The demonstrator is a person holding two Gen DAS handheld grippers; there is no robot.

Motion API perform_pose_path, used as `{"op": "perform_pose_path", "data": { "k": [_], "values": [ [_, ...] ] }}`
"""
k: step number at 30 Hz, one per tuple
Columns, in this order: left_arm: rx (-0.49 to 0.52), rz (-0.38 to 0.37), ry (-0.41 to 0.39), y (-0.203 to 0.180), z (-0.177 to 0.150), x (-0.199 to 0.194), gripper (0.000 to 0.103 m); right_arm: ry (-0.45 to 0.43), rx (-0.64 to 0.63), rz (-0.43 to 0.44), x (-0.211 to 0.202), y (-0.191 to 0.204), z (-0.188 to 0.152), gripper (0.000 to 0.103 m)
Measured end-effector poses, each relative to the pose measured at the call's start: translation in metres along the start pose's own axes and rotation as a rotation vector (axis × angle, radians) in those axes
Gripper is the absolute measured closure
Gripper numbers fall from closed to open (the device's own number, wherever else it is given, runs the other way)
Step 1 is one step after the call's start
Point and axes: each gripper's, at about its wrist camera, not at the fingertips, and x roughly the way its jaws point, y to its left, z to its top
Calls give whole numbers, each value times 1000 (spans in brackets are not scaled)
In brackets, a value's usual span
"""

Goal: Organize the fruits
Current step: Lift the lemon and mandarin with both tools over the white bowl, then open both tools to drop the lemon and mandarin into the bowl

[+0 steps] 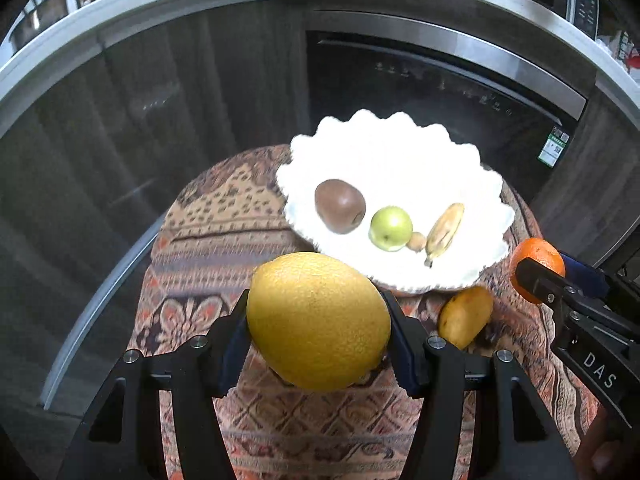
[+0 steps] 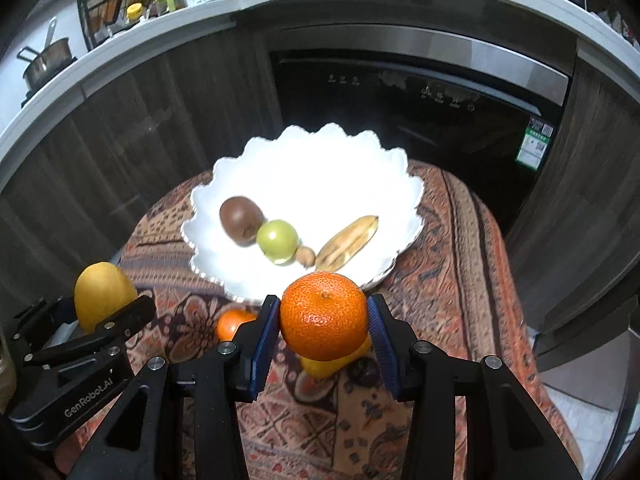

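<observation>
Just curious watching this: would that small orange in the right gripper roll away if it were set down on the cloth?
Probably. The orange looks round, so it would likely roll, though the patterned cloth might slow it. Its pebbly skin probably grips the pads well.

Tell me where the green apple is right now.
The green apple lies in the white scalloped bowl, mid-frame in both views, between the dark red apple and a small brown fruit.

Surface finishes: kitchen fruit setting

Glossy white scalloped bowl (image 2: pixel 400 200), ceramic-looking; woven patterned cloth (image 2: pixel 460 260), matt; pebbled, slightly shiny orange peel (image 2: pixel 324 316); dimpled yellow citrus rind (image 1: pixel 318 320); smooth green apple (image 1: pixel 391 227); brushed-metal appliance trim (image 2: pixel 420 44); matt black gripper fingers (image 2: pixel 256 340).
</observation>
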Motion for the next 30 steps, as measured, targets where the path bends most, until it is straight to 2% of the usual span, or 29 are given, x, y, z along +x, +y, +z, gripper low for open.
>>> {"op": "perform_pose_path", "data": {
  "k": [9,16,30],
  "values": [
    [37,-22,-27,-13,32,14,44,-27,7,-17,8,-10,23,58],
    [48,-31,-18,-20,48,33,44,-21,12,-19,22,-16,36,58],
    [56,-40,48,-21,61,71,43,59,12,-13,61,-20,52,58]
  ]
}}
